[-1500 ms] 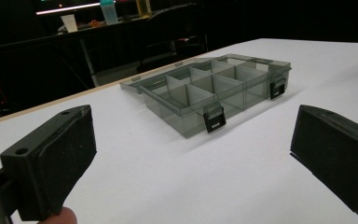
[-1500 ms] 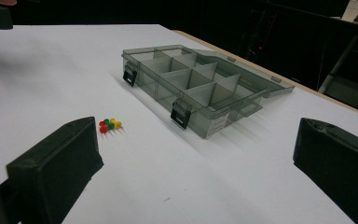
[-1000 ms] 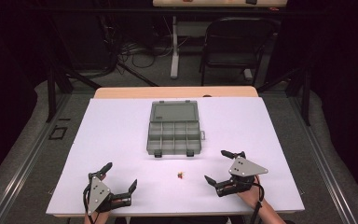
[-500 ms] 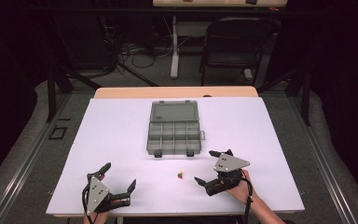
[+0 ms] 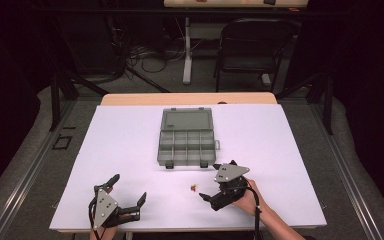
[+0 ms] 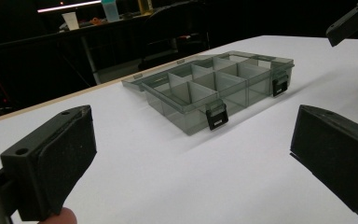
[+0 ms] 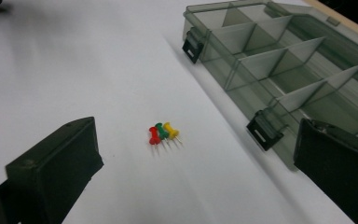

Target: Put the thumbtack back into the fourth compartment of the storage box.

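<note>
The right gripper [image 5: 206,199] sits low over the white table [image 5: 120,145] with its jaws spread wide and nothing between them, aimed toward 9 o'clock at a small cluster of push pins [image 5: 193,188]. In the right gripper view the pins lie side by side, touching: a red push pin [image 7: 154,136], a green push pin [image 7: 161,131] and a yellow push pin [image 7: 171,129], heads toward the far side, needles pointing back at the camera. They rest between the two jaws but well ahead of them.

The main risk is the grasp itself. The pins are tiny, round-headed and lying flat, so closing pads could roll them apart or flick one across the smooth table. Taking all three at once could leave one pinched badly and dropping on the way. Coming in too steep would drive the jaw tips into the tabletop.

The open compartment box [image 5: 187,142] lies at about 11 o'clock from the right gripper, its latches [image 7: 264,129] facing the pins; a sweeping approach could knock that front wall and shift the box.

The left gripper [image 5: 129,197] rests at the table's near edge, far over at 9 o'clock, jaws parted and empty, too distant to steady anything.
</note>
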